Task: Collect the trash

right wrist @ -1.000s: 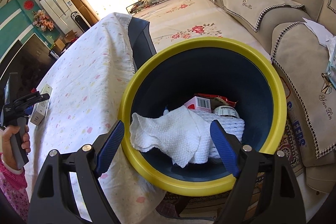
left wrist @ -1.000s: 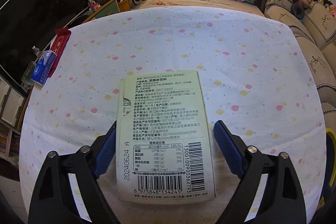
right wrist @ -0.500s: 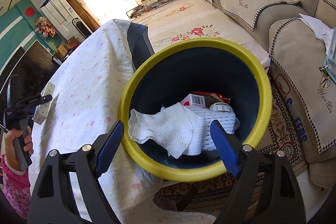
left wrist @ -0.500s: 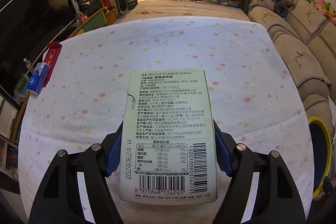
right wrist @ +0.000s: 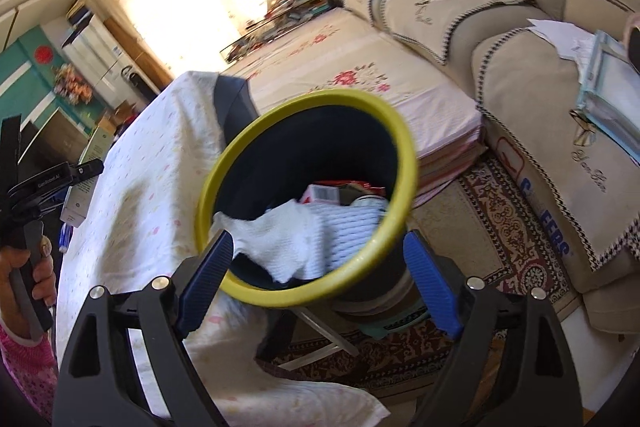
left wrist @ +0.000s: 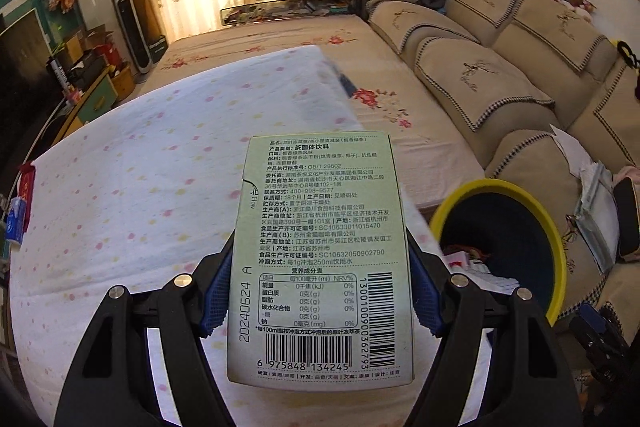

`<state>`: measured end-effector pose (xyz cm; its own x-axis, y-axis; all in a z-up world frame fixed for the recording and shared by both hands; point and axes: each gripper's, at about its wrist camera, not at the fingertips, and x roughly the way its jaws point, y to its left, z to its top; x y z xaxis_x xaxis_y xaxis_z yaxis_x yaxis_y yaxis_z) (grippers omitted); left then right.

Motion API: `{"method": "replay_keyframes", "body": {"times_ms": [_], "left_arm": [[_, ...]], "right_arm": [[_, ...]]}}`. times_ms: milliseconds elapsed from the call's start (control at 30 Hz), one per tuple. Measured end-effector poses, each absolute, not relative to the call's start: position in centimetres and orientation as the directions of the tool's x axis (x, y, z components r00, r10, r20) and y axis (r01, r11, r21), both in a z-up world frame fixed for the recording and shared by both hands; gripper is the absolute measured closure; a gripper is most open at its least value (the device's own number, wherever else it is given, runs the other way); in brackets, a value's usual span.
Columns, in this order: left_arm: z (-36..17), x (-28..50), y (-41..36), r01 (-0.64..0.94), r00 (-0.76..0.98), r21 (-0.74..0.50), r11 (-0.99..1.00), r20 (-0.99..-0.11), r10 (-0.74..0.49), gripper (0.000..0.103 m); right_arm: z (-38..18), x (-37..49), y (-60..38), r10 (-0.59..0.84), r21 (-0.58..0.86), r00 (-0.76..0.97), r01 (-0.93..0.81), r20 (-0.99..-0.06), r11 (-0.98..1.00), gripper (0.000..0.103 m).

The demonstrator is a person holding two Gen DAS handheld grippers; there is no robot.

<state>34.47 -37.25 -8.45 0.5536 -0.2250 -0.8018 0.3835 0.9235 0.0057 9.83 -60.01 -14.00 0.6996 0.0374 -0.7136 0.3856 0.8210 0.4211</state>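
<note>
Left hand-held gripper [left wrist: 320, 291] clamps one pale green tea box [left wrist: 320, 259], hiding the desk [left wrist: 140, 187] below. Right hand-held gripper [right wrist: 316, 283] gapes empty over one yellow-rimmed bin [right wrist: 404, 195], its jaws having just widened; contents partly hidden.

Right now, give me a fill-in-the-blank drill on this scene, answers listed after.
1. The left gripper is shut on a pale green ____.
2. The bin has a ____ rim.
3. On top of the trash in the bin lies a white ____.
4. The right gripper holds ____.

Answers: box; yellow; towel; nothing
</note>
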Motion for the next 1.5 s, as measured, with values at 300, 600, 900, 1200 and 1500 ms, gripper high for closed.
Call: {"method": "replay_keyframes", "body": {"times_ms": [300, 600, 900, 1200, 1500], "left_arm": [[-10.2, 30.8, -49.6, 0.558, 0.465, 0.004, 0.83, -0.829, -0.309, 0.031], [-14.3, 31.0, -55.3, 0.61, 0.389, 0.004, 0.792, -0.872, -0.295, 0.03], [-14.1, 31.5, -53.8, 0.6, 0.373, -0.026, 0.8, -0.875, -0.309, 0.009], [-8.0, 27.9, -42.9, 0.545, 0.475, -0.129, 0.829, -0.767, -0.432, 0.005], [-4.7, 20.2, -26.5, 0.384, 0.71, -0.053, 0.922, -0.621, -0.332, 0.005]], "right_arm": [[-15.1, 8.0, -61.7, 0.03, 0.43, 0.684, 0.424, -0.729, 0.797, 0.02], [-15.4, 7.2, -62.4, -0.026, 0.381, 0.66, 0.464, -0.751, 0.799, 0.02], [-15.2, 7.2, -61.9, -0.021, 0.371, 0.648, 0.462, -0.761, 0.806, 0.02], [-13.1, 7.6, -58.2, -0.013, 0.339, 0.666, 0.396, -0.746, 0.853, 0.019], [-10.5, 9.3, -51.5, 0.023, 0.277, 0.691, 0.259, -0.723, 0.925, 0.018]]}}
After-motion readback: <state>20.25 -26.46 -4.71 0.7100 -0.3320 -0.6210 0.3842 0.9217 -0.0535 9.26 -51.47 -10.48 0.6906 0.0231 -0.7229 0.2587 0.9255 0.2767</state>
